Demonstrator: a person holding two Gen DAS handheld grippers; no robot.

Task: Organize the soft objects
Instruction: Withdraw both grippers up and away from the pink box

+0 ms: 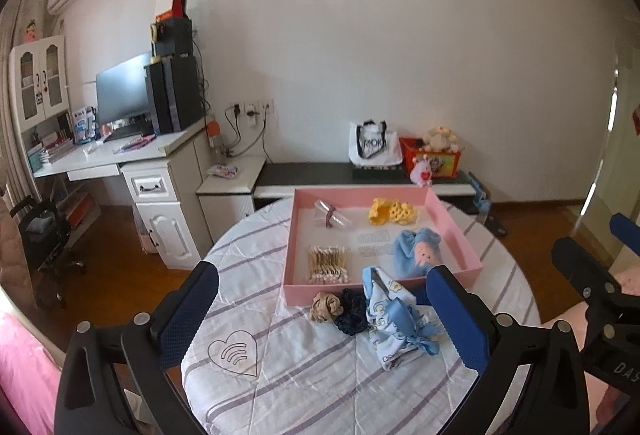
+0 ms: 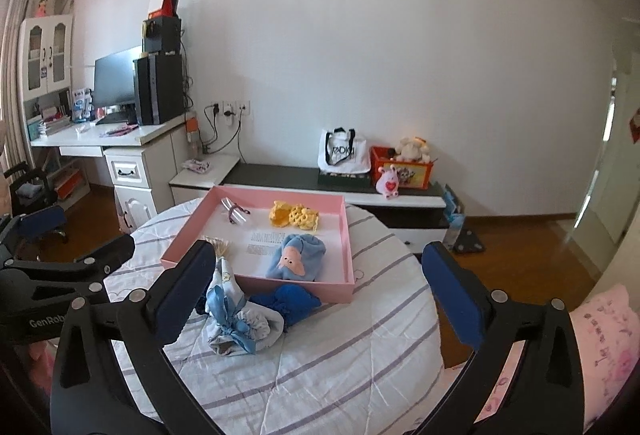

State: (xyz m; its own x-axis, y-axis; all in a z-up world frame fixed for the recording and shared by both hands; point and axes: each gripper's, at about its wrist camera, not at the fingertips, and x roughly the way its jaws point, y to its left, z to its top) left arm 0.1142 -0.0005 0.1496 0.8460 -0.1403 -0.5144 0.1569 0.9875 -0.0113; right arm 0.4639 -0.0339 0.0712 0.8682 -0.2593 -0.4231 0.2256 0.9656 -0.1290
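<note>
A pink tray (image 1: pixel 360 191) (image 2: pixel 280 189) stands on the round striped table (image 1: pixel 312 375). In it lie a yellow knit piece (image 1: pixel 394 211) (image 2: pixel 294 215), a fuzzy light-blue sock with a pink face (image 1: pixel 416 251) (image 2: pixel 296 257), a cotton swab pack (image 1: pixel 327 262) and a clear tube (image 1: pixel 332 219). In front of the tray lie a beige scrunchie (image 1: pixel 327 307), a navy scrunchie (image 1: pixel 352 315), a blue printed cloth with a ribbon (image 1: pixel 392 319) (image 2: pixel 236 315) and a royal-blue soft item (image 2: pixel 296 299). My left gripper (image 1: pixel 324 275) and right gripper (image 2: pixel 319 249) hover above the near side, both open and empty.
A white desk (image 1: pixel 132 151) with a monitor and computer tower stands at the left. A low bench (image 2: pixel 320 175) along the wall carries a white bag and a red toy box. Pink bedding (image 2: pixel 604 339) lies at the right edge, and the floor is wood.
</note>
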